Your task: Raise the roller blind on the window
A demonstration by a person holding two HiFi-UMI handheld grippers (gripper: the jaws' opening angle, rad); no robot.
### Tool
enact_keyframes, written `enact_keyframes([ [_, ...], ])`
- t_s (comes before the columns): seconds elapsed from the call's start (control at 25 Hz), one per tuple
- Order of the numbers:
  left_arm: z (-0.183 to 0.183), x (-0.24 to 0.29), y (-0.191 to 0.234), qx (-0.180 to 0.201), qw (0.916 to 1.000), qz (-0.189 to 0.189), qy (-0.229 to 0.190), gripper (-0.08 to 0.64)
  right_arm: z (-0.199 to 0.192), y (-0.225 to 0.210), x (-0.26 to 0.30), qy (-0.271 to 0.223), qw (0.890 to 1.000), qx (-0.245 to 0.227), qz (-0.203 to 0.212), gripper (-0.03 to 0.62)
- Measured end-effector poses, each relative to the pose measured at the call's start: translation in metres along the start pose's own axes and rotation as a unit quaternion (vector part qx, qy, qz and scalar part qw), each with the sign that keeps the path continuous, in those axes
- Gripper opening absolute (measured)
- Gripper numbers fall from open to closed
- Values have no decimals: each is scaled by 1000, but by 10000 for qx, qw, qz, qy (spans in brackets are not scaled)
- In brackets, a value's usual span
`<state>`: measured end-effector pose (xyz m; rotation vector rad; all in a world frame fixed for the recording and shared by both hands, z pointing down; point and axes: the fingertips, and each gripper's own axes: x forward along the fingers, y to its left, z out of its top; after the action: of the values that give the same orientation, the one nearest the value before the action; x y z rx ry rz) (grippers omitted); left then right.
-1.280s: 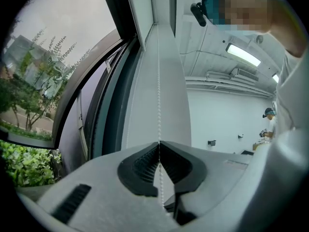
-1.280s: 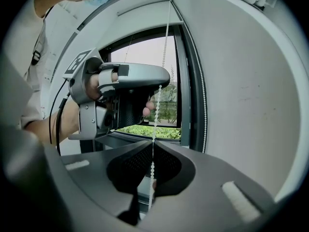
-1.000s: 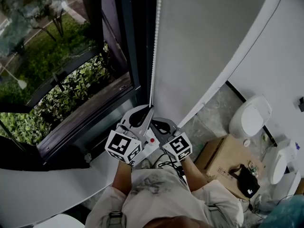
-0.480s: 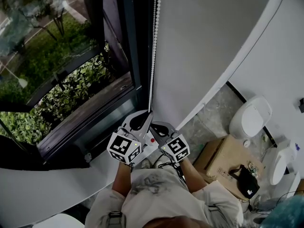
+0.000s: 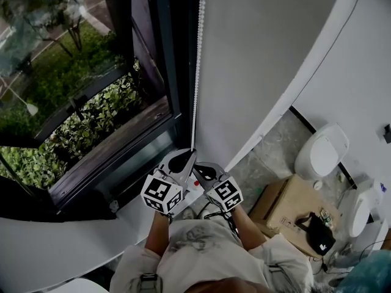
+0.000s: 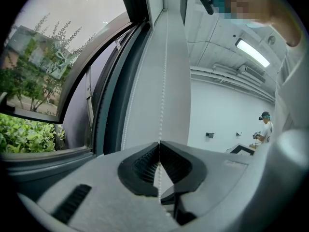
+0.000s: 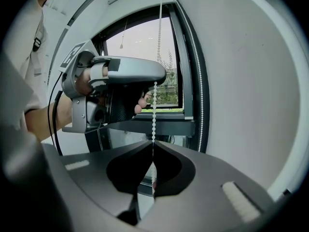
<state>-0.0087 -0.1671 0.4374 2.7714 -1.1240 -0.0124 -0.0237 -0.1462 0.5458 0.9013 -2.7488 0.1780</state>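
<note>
The bead chain hangs straight down in the narrow strip between the dark window frame on its left and the edge of the roller blind on its right. The blind covers the wall well down towards the floor. Left of the frame the glass looks out on a green hedge. A white window sill runs below the frame, near the person. To the right the floor lies open as far as a cardboard box.

Both tools sit on the chain, one just above the other. The left hand-held gripper has its jaws together, pinching the chain, which runs up from the tips and also shows in the hollow behind them. The right hand-held gripper is likewise clamped on the chain, just below the left one. A short run of beads stretches between the two.

The box looks closed, with a black device resting on its top at the near right corner.
</note>
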Motion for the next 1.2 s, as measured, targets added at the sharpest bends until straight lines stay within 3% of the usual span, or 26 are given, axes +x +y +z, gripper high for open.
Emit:
enact_keyframes([
  [0.16, -3, -1, -3, -9, 10000, -9, 22, 15, -6, 1, -3, 138, 9999, 14, -45, 12],
  [0.6, -1, -4, 2, -27, 10000, 58, -59, 15, 17, 7, -11, -176, 9997, -180, 3, 39],
  [0.8, 0, -5, 6, -12, 9999, 82, -70, 15, 48, 1, -31, -510, 9985, -204, -76, 49],
  [1.2, -1, -4, 8, 1, 10000, 52, -62, 15, 156, -3, -62, -1635, 9846, -623, -6, 49],
])
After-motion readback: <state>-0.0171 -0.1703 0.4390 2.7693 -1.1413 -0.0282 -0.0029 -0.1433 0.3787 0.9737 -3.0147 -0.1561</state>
